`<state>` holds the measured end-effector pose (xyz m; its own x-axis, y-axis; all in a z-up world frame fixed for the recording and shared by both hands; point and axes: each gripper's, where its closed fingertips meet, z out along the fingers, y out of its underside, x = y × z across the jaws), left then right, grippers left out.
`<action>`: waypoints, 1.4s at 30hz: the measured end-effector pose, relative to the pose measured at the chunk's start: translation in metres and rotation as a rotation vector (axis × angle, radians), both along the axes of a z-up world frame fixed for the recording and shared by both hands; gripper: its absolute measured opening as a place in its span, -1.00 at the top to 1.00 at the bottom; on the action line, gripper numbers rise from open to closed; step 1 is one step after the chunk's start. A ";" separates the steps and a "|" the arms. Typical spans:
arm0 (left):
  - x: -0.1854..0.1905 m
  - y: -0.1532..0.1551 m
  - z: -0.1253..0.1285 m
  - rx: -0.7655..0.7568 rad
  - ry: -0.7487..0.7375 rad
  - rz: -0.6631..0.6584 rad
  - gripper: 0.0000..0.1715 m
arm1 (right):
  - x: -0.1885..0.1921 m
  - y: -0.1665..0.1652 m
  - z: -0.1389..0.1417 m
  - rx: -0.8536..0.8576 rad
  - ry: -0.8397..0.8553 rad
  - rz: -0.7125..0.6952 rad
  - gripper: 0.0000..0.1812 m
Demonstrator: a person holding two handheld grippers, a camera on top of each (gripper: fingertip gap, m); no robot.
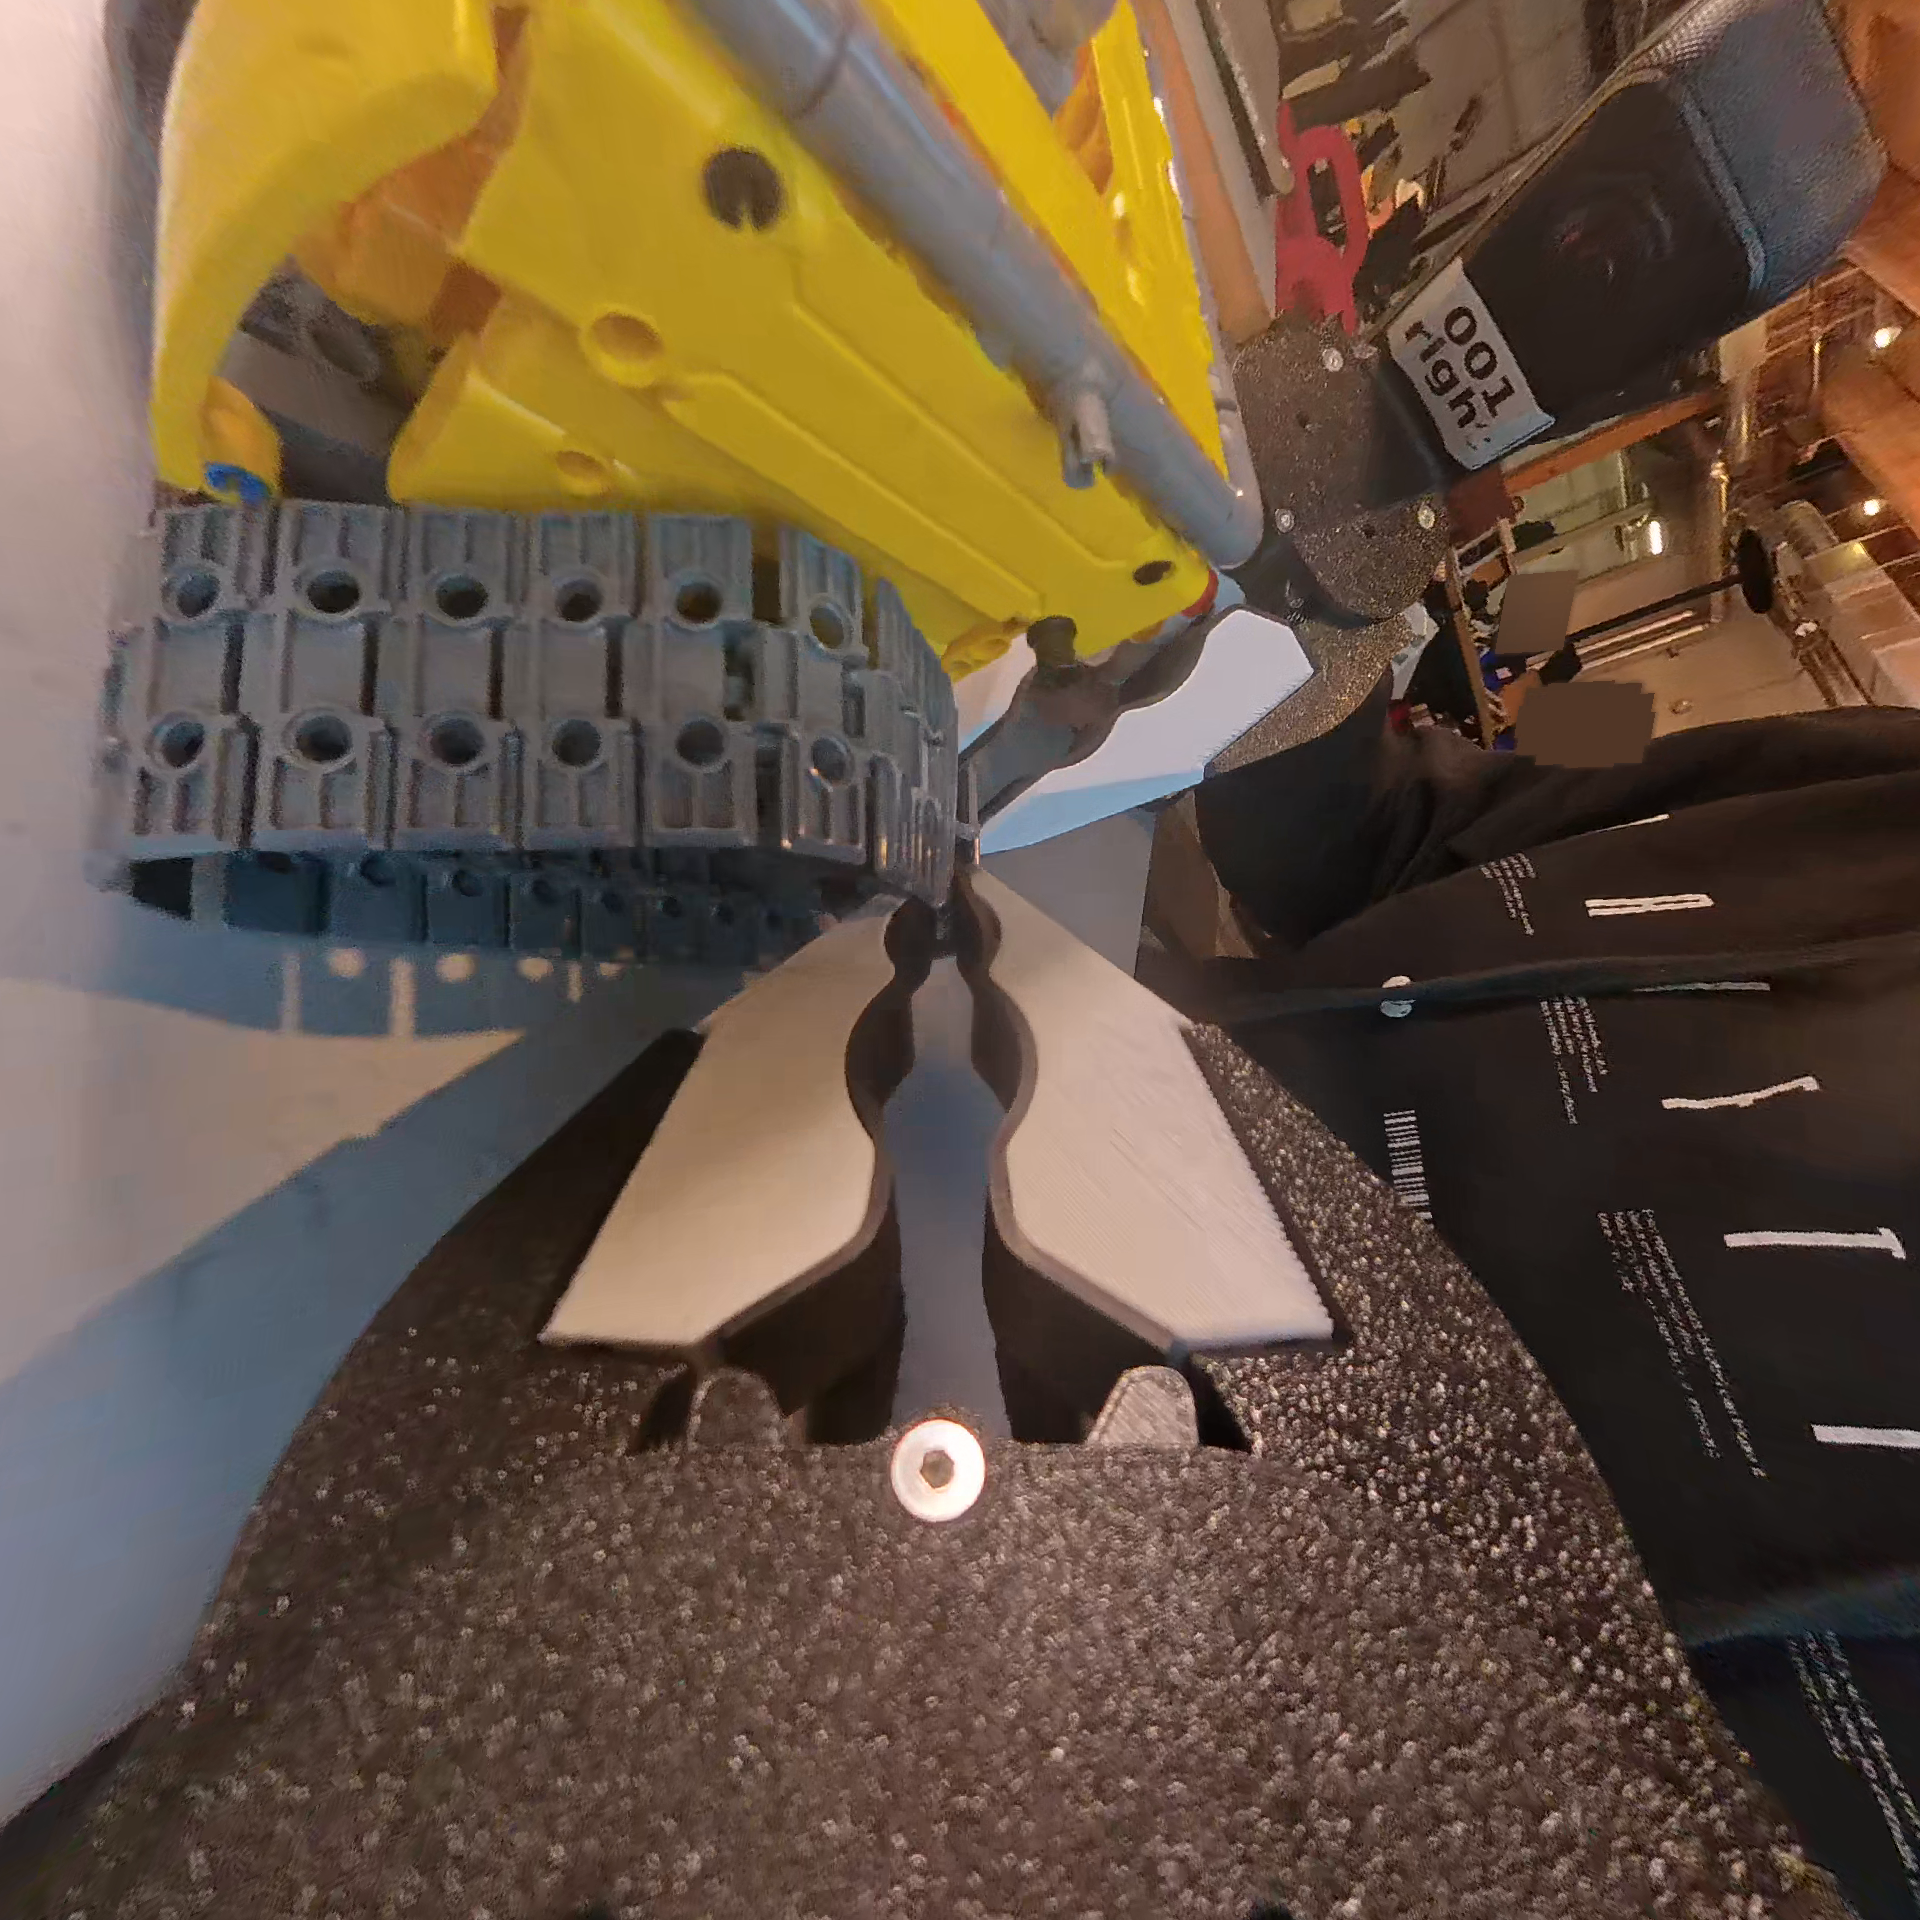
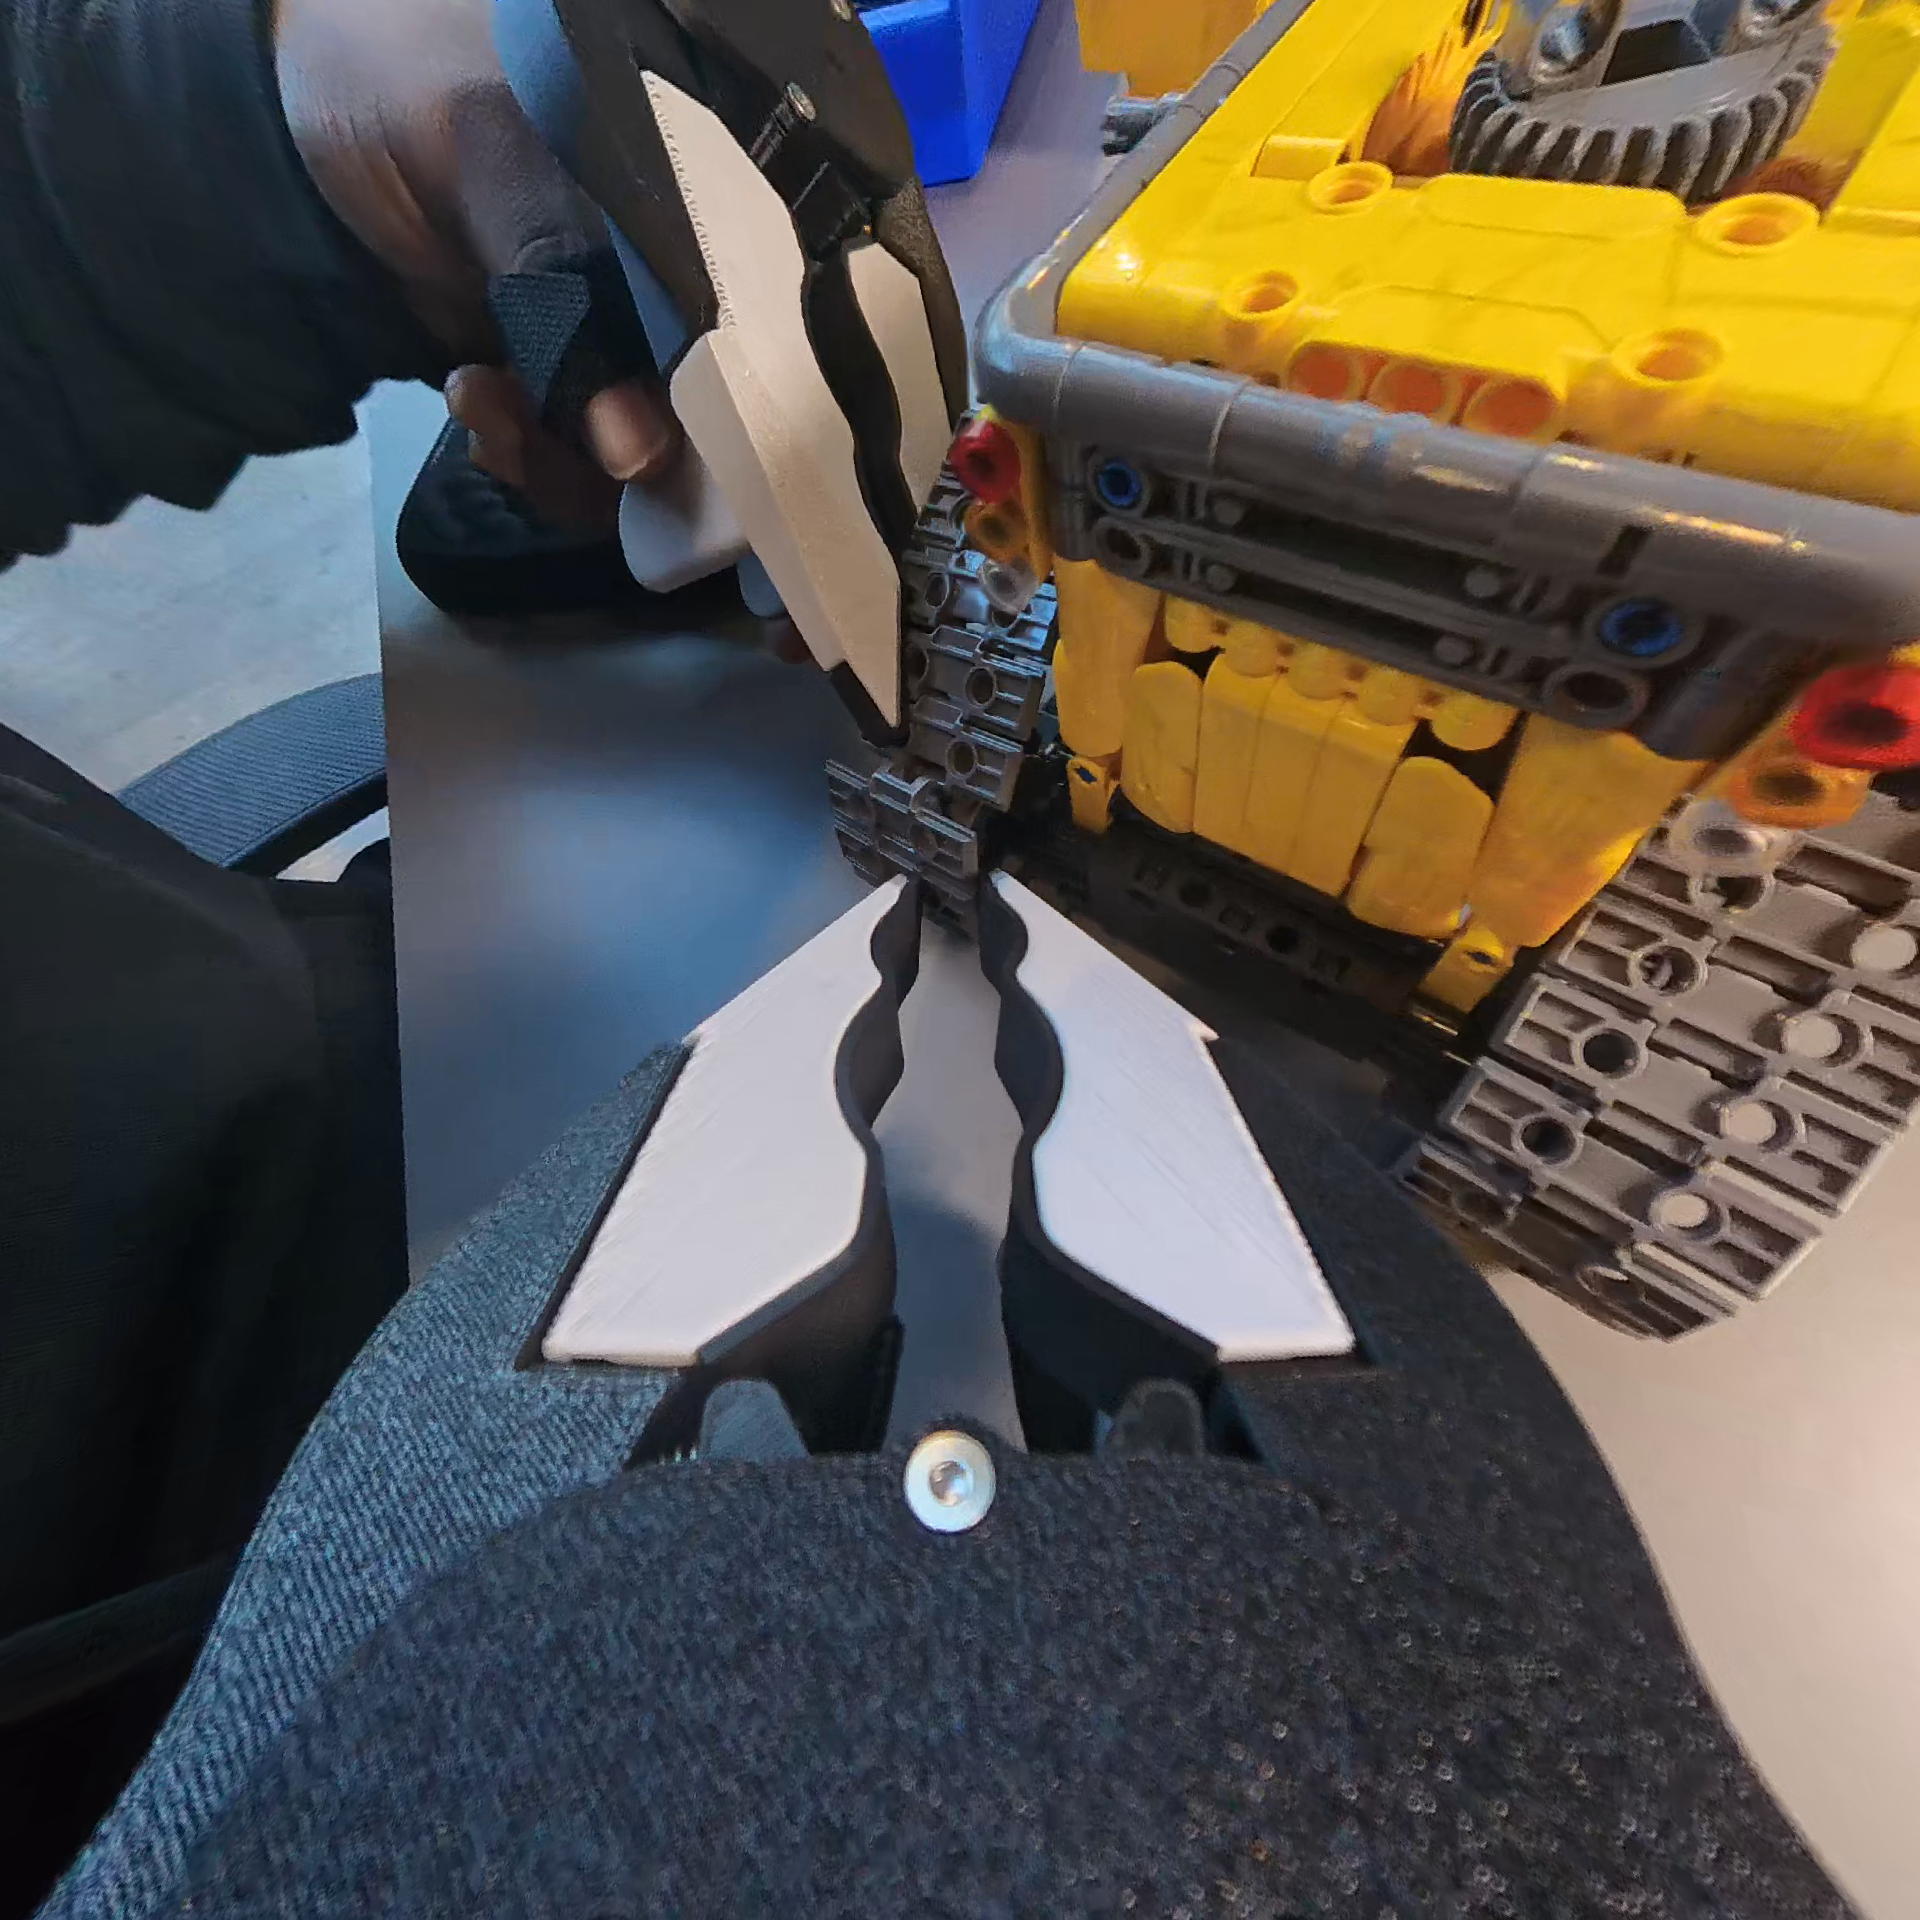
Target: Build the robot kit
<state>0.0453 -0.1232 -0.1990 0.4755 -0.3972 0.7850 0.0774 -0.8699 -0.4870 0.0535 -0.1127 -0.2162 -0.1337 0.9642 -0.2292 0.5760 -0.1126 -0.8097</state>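
A yellow brick-built tracked vehicle (image 2: 1455, 260) stands on a dark grey table (image 2: 582, 883). Its grey link track (image 2: 966, 707) runs down the near corner. My right gripper (image 2: 951, 904) is shut on the lower end of this track. My left gripper (image 2: 883, 696) comes in from above and presses on the same track a little higher. In the left wrist view, rolled sideways, my left gripper (image 1: 948, 891) is shut on the end of the track (image 1: 468, 675) under the yellow body (image 1: 779, 312). The right gripper (image 1: 1039, 748) is close beside it.
The vehicle's second track (image 2: 1714, 1091) lies at the right. A blue bin (image 2: 966, 73) stands behind. A person's hand (image 2: 416, 187) and black sleeve (image 2: 135, 260) hold the left gripper. A black chair (image 2: 270, 769) is at the table's left edge. Less than 4 cm separates the two grippers' tips.
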 end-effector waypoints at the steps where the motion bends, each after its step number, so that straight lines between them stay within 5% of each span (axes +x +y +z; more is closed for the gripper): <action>1: -0.001 -0.001 0.001 -0.006 -0.003 -0.005 0.97 | 0.000 0.000 0.001 -0.012 0.002 -0.004 0.88; 22: 0.008 -0.004 -0.007 -0.065 0.049 -0.113 0.98 | 0.001 0.002 -0.007 0.018 -0.048 -0.032 0.86; 32: 0.007 -0.006 -0.009 0.055 0.296 -0.194 0.97 | -0.001 -0.002 -0.004 0.003 -0.035 -0.006 0.85; 42: 0.008 -0.012 -0.013 0.102 0.357 -0.304 0.97 | -0.003 -0.004 -0.007 -0.022 -0.049 0.022 0.85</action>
